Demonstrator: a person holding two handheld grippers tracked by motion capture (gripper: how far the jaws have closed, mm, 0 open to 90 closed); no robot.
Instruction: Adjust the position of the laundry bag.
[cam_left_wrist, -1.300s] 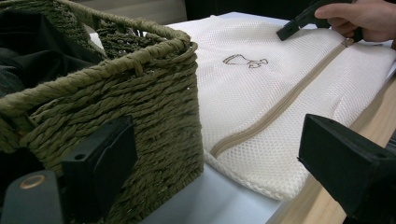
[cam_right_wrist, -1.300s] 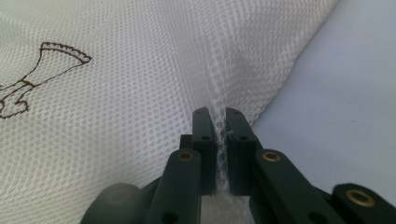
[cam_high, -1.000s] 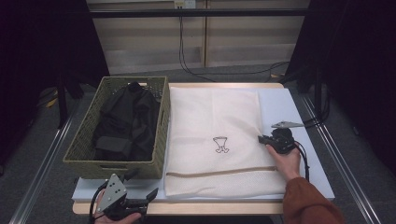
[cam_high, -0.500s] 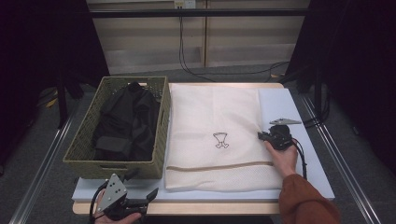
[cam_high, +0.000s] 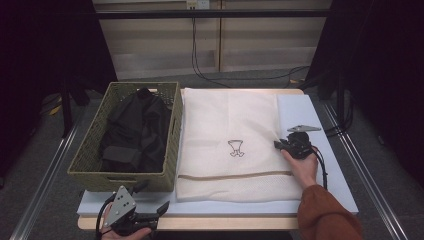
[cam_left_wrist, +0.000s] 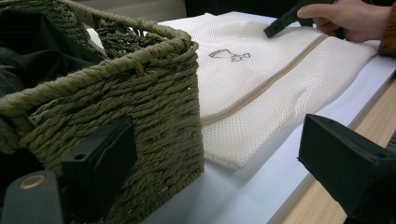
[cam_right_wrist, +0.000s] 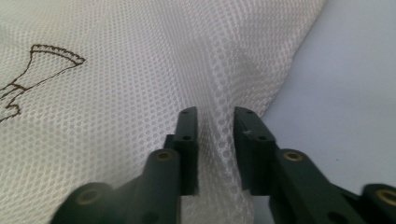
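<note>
White tabletop (cam_high: 320, 165) carried everything, unchanged from a second before. Cream mesh laundry bag (cam_high: 230, 140) lay flat across it, touching the woven green basket (cam_high: 172, 135) of dark clothing (cam_high: 132, 132) on its left; neither had shifted. Over at the bag's right edge, the right gripper (cam_high: 278, 145) had barely moved, but its jaws had just been opening: a raised ridge of mesh (cam_right_wrist: 215, 140) stood between them, no longer pinched. Down at the near-left corner, the left gripper (cam_high: 162, 207) sat where it was, jaws spread wide on nothing.
</note>
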